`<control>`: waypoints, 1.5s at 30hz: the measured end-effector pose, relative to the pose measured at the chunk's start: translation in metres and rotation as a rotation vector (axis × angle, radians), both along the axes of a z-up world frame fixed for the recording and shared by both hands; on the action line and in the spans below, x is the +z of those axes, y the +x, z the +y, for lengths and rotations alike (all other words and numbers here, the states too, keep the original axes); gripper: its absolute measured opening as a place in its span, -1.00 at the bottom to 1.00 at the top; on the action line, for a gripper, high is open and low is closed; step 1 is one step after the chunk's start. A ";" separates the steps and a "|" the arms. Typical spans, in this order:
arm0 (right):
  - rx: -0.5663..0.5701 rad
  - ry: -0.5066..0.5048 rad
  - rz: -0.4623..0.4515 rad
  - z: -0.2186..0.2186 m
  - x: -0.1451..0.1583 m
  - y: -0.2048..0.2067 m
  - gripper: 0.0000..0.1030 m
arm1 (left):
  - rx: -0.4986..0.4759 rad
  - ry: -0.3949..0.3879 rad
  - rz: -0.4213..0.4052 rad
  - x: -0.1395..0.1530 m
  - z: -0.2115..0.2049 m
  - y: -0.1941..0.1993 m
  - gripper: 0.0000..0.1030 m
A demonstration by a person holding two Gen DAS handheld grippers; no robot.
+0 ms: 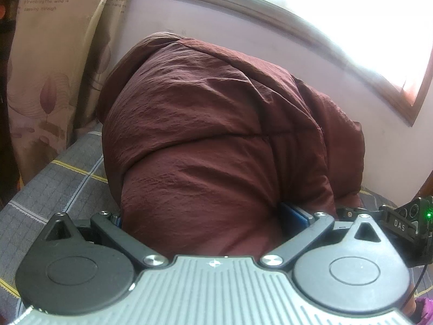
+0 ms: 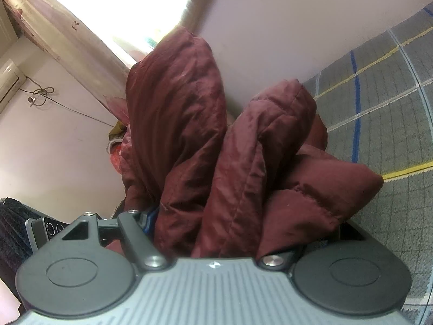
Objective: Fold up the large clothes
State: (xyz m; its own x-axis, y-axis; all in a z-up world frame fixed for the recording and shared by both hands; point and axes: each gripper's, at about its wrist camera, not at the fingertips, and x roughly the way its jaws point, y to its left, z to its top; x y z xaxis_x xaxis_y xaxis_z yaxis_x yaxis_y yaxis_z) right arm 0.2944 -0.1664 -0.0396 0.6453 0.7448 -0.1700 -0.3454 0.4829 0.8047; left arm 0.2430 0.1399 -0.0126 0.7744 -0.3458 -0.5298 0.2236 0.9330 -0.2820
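So there's this big puffy maroon jacket (image 1: 216, 140) bunched up on a bed with a grey checked blanket (image 1: 54, 189), filling the middle of both views. The left gripper (image 1: 213, 216) has its fingers spread wide with a thick roll of the jacket jammed between them, so it's gripping the jacket. Same deal with the right gripper (image 2: 243, 216): fingers wide apart, clamped around padded folds that stick up toward the top of the frame. A flowery curtain (image 1: 48, 81) hangs at upper left in the left view, bright window (image 1: 324, 13) at upper right.
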 end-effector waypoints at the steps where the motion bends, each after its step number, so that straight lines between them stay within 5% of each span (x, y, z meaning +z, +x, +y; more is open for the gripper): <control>1: -0.001 -0.001 0.000 0.000 0.000 0.000 0.46 | 0.000 -0.001 0.000 -0.001 0.000 0.001 0.96; 16: -0.028 -0.021 -0.036 -0.001 0.005 0.005 0.46 | -0.001 -0.034 -0.023 0.008 -0.010 0.025 0.96; 31: -0.038 -0.080 -0.013 -0.001 -0.022 0.013 0.46 | 0.020 -0.039 0.036 -0.020 -0.018 0.058 0.96; 39: -0.050 -0.161 -0.018 -0.001 -0.021 0.010 0.46 | 0.015 -0.013 0.048 -0.029 -0.017 0.066 1.00; 45: -0.089 -0.239 -0.010 -0.002 -0.031 0.002 0.64 | -0.003 -0.002 0.057 -0.037 -0.016 0.068 1.00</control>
